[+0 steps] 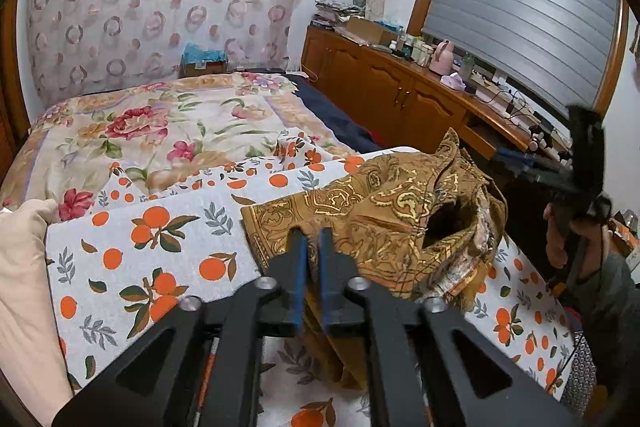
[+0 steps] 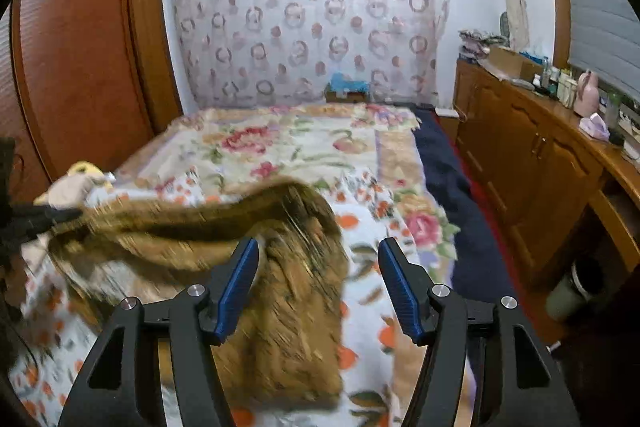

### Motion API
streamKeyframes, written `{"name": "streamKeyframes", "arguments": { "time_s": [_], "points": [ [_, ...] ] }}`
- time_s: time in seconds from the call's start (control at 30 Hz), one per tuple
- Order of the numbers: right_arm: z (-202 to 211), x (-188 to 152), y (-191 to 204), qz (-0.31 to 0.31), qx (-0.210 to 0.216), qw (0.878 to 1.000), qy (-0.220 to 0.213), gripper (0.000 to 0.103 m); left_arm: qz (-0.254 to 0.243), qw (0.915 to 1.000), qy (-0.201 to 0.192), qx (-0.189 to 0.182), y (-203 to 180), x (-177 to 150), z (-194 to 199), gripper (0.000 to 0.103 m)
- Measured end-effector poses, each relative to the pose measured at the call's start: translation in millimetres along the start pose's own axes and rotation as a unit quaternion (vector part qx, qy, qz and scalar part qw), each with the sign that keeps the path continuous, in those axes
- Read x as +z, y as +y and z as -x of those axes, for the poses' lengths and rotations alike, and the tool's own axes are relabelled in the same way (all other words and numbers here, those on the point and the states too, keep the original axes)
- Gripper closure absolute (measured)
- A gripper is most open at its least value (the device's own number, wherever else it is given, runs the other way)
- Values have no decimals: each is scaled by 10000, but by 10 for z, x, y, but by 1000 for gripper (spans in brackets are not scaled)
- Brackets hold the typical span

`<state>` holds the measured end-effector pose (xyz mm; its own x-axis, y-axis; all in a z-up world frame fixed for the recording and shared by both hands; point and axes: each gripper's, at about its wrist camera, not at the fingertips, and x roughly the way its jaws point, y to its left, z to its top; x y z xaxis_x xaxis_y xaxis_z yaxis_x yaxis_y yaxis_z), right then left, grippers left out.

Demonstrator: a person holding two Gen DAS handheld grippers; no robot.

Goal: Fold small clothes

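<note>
A brown garment with a gold pattern lies rumpled on a white cloth printed with oranges that covers the near end of the bed. My left gripper is at the garment's near edge. Its blue pads stand a narrow gap apart, with a fold of the fabric between them. In the right wrist view the garment is blurred, and my right gripper hangs wide open over it with nothing gripped. The left gripper shows at the garment's far left corner. A hand holds the right tool.
A floral bedspread covers the rest of the bed. A wooden cabinet with clutter on top runs along the right side. A wardrobe stands on the left. A beige pillow and a soft toy lie at the bed's left.
</note>
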<state>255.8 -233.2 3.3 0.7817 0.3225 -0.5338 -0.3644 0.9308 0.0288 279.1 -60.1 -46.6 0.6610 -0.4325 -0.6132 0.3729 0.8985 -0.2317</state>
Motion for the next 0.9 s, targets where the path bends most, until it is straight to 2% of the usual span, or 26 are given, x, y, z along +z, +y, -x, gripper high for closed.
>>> {"name": "streamKeyframes", "arguments": {
  "time_s": [0.03,0.1,0.2,0.23,0.43,0.6,0.67,0.7,0.73,0.9],
  "points": [
    [-1,-36,-12,3,41,10000,84,39,9,10000,-53,52,23,-4,33,65],
    [10,-95,-31,9,120,9997,199,39,-9,9998,-146,94,45,-12,80,52],
    [-1,-110,-6,53,232,9992,336,39,12,10000,-81,4,104,-53,116,32],
    [-10,-81,-1,83,266,9989,375,39,6,10000,-67,17,122,-85,129,28],
    [-200,169,94,455,415,9967,521,39,-55,9995,276,143,157,-295,69,27],
    [-466,322,71,557,617,9938,743,39,-63,9985,551,14,128,-344,-58,27],
    [-487,390,80,591,752,9932,668,58,-114,9981,605,-9,80,-312,-114,27],
    [-492,412,77,588,837,9927,638,75,-147,9979,625,-34,56,-291,-145,27],
    [-490,435,78,583,898,9924,615,85,-183,9978,631,-67,30,-267,-170,26],
    [-338,353,-62,348,821,9958,221,91,-342,9977,548,-201,-61,-105,-309,26]
  ]
}}
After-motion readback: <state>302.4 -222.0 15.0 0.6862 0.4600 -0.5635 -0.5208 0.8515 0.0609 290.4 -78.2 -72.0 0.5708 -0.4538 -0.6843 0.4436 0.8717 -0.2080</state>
